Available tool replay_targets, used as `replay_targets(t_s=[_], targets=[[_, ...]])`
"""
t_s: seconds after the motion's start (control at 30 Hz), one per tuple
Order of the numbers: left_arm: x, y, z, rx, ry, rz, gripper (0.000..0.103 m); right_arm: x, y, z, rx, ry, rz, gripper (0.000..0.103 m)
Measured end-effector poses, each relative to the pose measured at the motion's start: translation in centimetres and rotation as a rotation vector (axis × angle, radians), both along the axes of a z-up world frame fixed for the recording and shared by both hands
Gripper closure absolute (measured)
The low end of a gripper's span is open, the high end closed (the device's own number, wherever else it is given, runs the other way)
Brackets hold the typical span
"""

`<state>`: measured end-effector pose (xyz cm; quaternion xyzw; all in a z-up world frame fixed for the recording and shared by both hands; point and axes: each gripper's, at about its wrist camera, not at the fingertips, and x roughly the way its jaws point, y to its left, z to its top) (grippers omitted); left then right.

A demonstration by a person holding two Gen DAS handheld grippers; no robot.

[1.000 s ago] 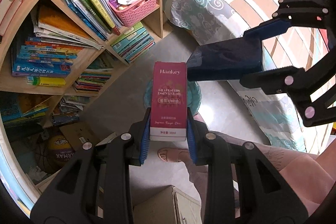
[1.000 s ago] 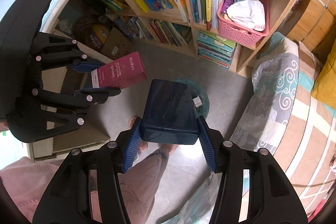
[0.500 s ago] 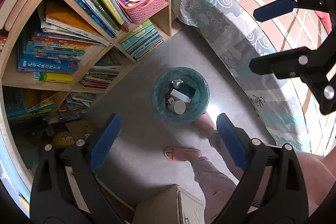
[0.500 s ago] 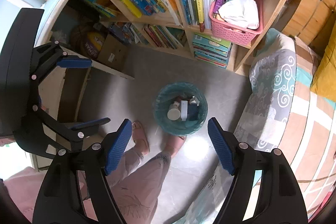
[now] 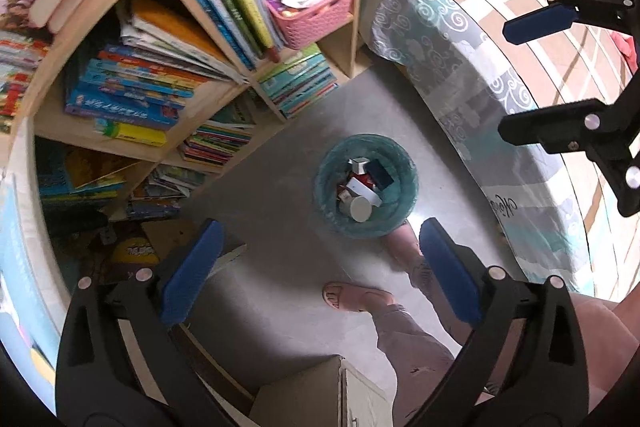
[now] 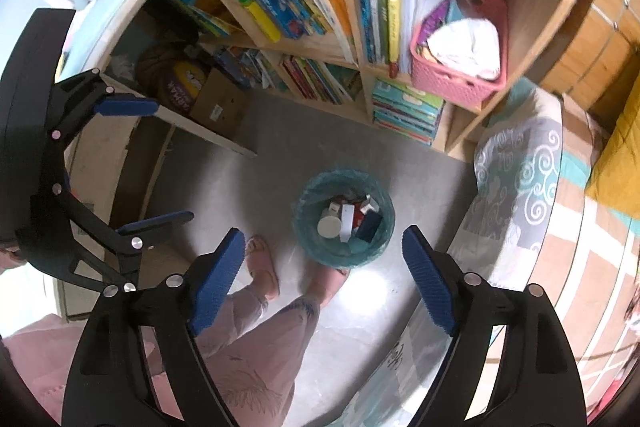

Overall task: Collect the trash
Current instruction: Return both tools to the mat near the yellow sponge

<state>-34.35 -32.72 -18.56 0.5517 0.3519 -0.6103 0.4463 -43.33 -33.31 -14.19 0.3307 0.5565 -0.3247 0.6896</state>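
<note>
A round teal bin (image 5: 406, 167) (image 6: 306, 227) lined with a bag stands on the grey floor, far below both grippers. Inside lie a dark blue box (image 5: 381, 174) (image 6: 370, 225), a white cup (image 5: 361, 209) (image 6: 329, 225) and other small packages with red and white faces. My left gripper (image 5: 318, 247) points down above the bin, jaws still opening, with nothing between the blue pads. My right gripper (image 6: 323, 253) also hangs over the bin, jaws opening and empty. Each gripper shows at the edge of the other's view.
A wooden bookshelf (image 5: 216, 95) full of books, with a pink basket (image 5: 312, 15), lines the left. A bed with a patterned cover (image 5: 500, 99) runs along the right. A person's feet in pink sandals (image 5: 356, 297) stand beside the bin. A cardboard box (image 5: 320, 395) sits below.
Both grippers opened and let go: the pink carton from the left and the dark blue box from the right dropped into the bin. The left gripper drifted slightly.
</note>
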Motion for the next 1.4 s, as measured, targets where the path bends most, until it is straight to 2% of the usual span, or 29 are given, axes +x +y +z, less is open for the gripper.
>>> replay_targets(t_s=[0.13, 0.23, 0.6, 0.93, 1.4], targets=[[2.1, 0.4, 1.4, -0.027, -0.012, 0.05, 0.007, 2.1, 0.2, 1.0, -0.03, 0.004, 0.053, 0.021], [3.9, 1.0, 2.6, -0.054, -0.022, 0.092, 0.007, 3.9, 0.2, 2.0, -0.064, -0.002, 0.093, 0.015], [13.0, 4.5, 6.6, -0.136, -0.056, 0.291, 0.007, 13.5, 1.1, 5.5, -0.149, -0.039, 0.287, 0.015], [22.2, 10.8, 8.7, -0.19, -0.127, 0.457, 0.007, 23.6, 3.7, 6.6, -0.178, -0.081, 0.472, 0.015], [35.7, 20.7, 9.1, -0.188, -0.166, 0.737, 0.007, 38.7, 8.6, 6.2, -0.159, -0.104, 0.693, 0.015]])
